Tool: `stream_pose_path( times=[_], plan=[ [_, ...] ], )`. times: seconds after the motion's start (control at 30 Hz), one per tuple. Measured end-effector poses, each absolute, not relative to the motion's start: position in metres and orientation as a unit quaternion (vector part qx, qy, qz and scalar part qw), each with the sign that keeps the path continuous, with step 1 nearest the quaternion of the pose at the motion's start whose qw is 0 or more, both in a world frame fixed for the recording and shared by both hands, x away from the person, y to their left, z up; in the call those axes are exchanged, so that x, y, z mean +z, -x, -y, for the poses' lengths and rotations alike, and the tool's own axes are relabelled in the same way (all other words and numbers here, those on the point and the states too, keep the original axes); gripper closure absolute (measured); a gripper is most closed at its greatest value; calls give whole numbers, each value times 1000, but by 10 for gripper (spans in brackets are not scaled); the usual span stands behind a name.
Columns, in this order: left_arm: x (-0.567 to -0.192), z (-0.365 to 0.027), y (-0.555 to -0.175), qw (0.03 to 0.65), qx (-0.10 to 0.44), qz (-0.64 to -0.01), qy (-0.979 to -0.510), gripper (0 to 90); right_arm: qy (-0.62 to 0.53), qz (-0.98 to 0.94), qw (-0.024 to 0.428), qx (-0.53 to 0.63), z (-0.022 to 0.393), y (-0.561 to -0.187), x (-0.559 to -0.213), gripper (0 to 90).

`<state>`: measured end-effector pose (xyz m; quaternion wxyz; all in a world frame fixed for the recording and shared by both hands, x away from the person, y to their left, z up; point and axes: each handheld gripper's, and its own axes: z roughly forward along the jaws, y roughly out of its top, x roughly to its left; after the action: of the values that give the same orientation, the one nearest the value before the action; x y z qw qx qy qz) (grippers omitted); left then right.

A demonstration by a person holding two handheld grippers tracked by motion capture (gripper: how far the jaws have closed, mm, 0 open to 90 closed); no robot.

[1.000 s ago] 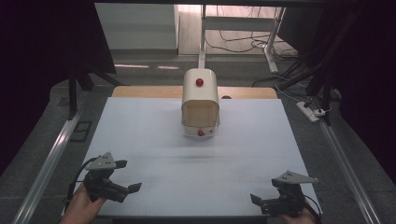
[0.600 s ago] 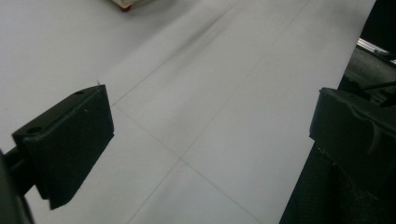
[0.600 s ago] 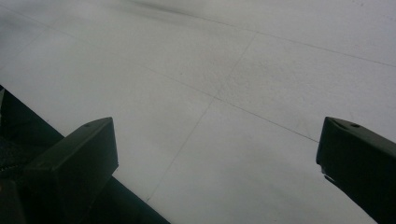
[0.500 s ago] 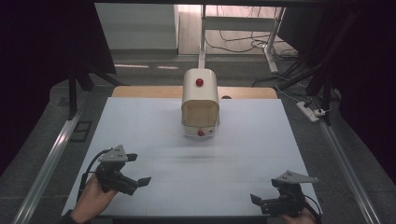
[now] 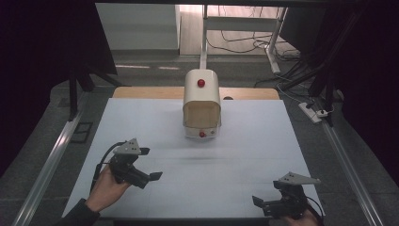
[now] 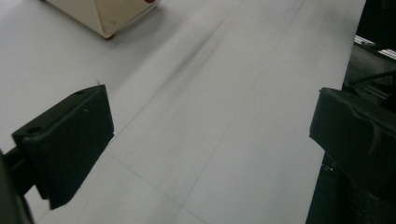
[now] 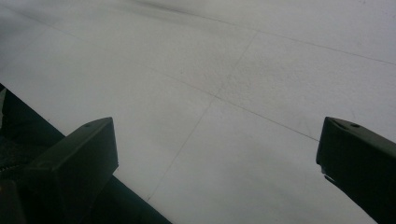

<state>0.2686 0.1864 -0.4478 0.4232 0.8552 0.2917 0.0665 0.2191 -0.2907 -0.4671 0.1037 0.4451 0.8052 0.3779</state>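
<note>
Item 1 – left gripper (image 5: pixel 143 167): held in the person's left hand (image 5: pixel 107 186) over the near-left part of the desk (image 5: pixel 244 155); jaws spread wide, nothing between them, black pads (image 6: pixel 70 140) well apart in the left gripper view. Pointed toward desk centre.

Item 2 – bread-bin-like box (image 5: pixel 202 104): cream, arched top, red knob on top and a 2nd red knob low on the front; set at mid-desk toward the far edge, front facing the near edge. Its near corner is caught at top left of the left gripper view (image 6: pixel 109 16). Judged the thing being approached, by the left gripper; well apart from it yet.

Item 3 – right gripper (image 5: pixel 270 203): at the near-right corner, right by the near edge; released, jaws wide, empty. White desk surface (image 7: pixel 261 93) is seen between them.

Handling note: approach best made low & straight to the lower front knob, jaws kept wide until either side of it, then closed square; box likely light, could slide if pushed.

Surroundings: desk surface between grippers & box bare, nothing in the way. Wooden board (image 5: pixel 141 92) along the far edge; cables & power strip (image 5: pixel 314 113) on the floor past the right edge, off the path.
</note>
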Motion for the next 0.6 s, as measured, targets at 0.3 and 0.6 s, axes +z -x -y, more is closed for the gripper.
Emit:
stream_pose_path(
  times=[0.3, 0.6],
  plan=[
    [-447, -166, -286, 424, 60, -269, -863, 0, -447, -804, 101, 380, 291, -219, -467, 0],
    [-449, -144, -304, 423, 54, -250, -870, 0, -447, -803, 97, 382, 292, -220, -467, 0]
  ],
)
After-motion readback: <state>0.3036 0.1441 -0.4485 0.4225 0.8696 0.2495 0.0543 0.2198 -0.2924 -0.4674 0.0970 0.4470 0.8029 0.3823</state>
